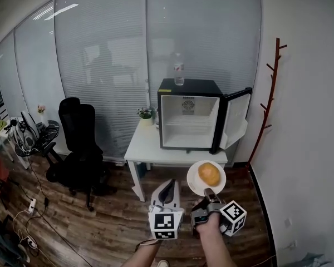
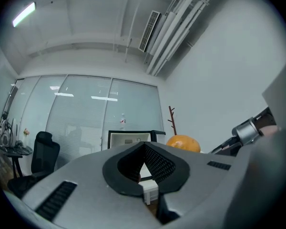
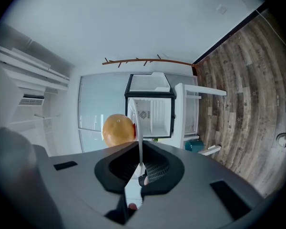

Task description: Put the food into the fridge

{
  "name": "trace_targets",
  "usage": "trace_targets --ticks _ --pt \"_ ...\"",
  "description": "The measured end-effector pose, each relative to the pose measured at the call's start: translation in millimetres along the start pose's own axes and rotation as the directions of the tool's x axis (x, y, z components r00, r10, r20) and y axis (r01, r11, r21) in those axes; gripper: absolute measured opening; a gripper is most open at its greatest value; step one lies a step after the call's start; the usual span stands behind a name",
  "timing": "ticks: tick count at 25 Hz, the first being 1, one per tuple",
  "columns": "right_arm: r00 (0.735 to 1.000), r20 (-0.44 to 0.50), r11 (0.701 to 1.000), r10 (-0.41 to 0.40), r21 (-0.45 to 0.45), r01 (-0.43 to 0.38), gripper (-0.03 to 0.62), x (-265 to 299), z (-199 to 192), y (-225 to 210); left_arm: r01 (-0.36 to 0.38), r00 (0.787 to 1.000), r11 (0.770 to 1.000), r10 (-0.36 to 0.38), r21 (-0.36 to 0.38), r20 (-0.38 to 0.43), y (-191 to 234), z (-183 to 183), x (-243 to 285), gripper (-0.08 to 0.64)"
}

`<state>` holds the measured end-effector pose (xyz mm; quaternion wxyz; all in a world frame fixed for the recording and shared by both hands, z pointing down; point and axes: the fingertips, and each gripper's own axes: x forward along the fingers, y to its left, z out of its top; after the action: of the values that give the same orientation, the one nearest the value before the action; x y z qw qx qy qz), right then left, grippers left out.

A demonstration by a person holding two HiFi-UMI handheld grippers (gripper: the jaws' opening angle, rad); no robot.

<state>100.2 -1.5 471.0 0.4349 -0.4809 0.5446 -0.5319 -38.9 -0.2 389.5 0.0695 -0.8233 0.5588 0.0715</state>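
The fridge [image 1: 190, 115] stands on the bench [image 1: 146, 144], a bottle [image 1: 178, 71] on top, a chair [image 1: 78, 132] left, a coat stand [image 1: 271, 93] right, the plate [image 1: 192, 182] before it.

Grey left hand-held gripper [image 1: 170, 183], black-white marker cube [image 1: 165, 225]

Matt grey plastic fingers [image 3: 207, 178], ribbed black pads [image 3: 157, 171], smooth white plate [image 1: 192, 180] between them, dimpled orange [image 1: 209, 173] beyond, wood-plank floor [image 1: 100, 221] below, smooth black fridge [image 1: 189, 85] ahead.

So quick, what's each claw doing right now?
Left claw: closed, empty.
Right claw: closed on the rim of the white plate carrying an orange.
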Motion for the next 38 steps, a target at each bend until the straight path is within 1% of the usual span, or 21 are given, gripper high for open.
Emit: trace_targets --ticks 9,14,19,22,26,29,38 --pt "1.000 0.005 1.000 0.004 -0.025 -0.003 0.037 97 -24 22 0.036 0.999 0.999 -0.036 0.006 0.018 64 -1 73 0.026" --pt "1.000 0.026 1.000 0.006 -0.030 -0.005 0.037 133 -23 26 0.058 0.998 0.998 -0.058 0.007 0.018 86 -6 109 0.026" --pt "0.999 0.043 1.000 -0.001 -0.017 0.002 0.037 162 -13 21 0.063 0.998 0.998 -0.063 -0.017 0.004 97 -19 139 0.026" --pt "0.999 0.039 1.000 -0.005 -0.004 0.005 0.037 185 -4 14 0.064 0.998 0.998 -0.064 -0.027 -0.007 100 -31 160 0.026" --pt "1.000 0.028 1.000 -0.009 0.013 0.009 0.037 223 15 5 0.057 0.998 0.998 -0.057 -0.011 -0.015 102 -46 199 0.026" --pt "1.000 0.011 1.000 -0.017 0.017 0.017 0.037 256 35 4 0.046 0.999 0.998 -0.046 -0.031 -0.012 100 -53 234 0.026" --pt "0.999 -0.031 1.000 -0.031 0.000 0.031 0.037 351 95 10 0.010 1.000 1.000 -0.011 -0.007 -0.021 95 -66 345 0.026"
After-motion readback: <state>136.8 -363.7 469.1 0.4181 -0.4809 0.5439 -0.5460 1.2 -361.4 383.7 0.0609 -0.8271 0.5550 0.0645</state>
